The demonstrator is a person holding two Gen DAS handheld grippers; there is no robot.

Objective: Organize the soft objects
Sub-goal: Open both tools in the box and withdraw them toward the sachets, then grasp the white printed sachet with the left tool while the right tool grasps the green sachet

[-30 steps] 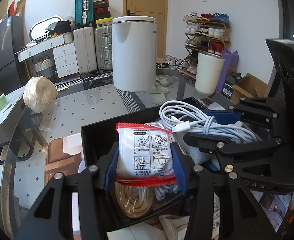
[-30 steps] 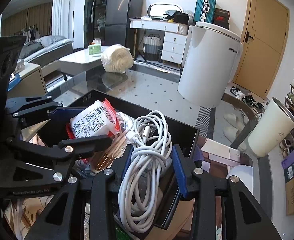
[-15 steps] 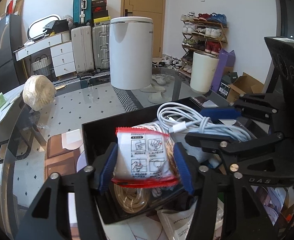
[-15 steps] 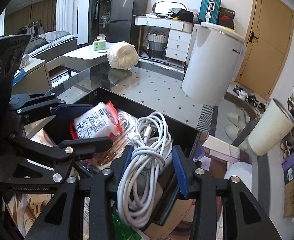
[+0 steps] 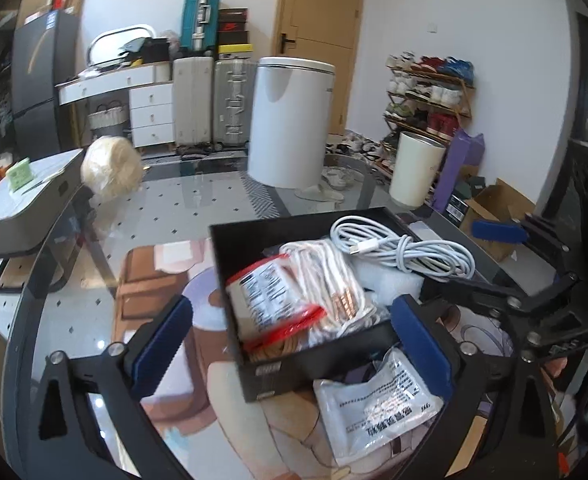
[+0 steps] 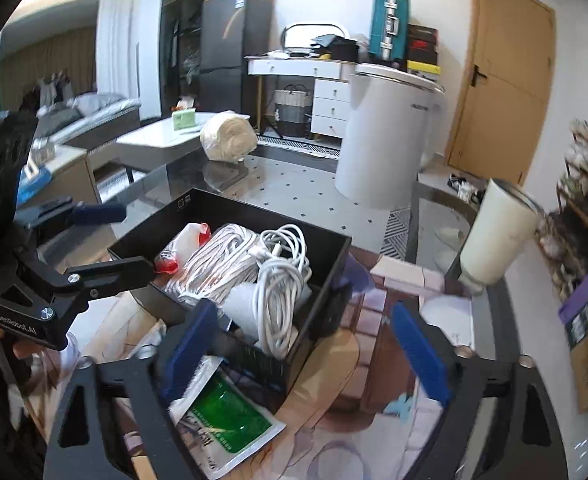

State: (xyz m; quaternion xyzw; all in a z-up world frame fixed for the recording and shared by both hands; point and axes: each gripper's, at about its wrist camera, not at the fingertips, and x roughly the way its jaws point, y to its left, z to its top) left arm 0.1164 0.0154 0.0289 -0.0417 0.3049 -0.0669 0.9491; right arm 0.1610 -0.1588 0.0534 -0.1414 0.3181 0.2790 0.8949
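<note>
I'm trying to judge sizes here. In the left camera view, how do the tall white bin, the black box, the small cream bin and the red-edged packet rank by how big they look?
1. Black box, though it sits nearest the camera.
2. Tall white bin, not far behind; it stands farther off.
3. Red-edged packet.
4. Small cream bin; these last two look close, so their order is unsure.

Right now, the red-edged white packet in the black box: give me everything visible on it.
The red-edged packet is a soft white plastic pouch with red sealed ends and black printed text and pictures on its face. It lies tilted in the near-left part of the black box, propped on tan cord coils and leaning against a wrapped white cord bundle. Nothing grips it: the left gripper stands open around the box's near wall. From the right wrist view only its end shows, beside the bundle.
</note>
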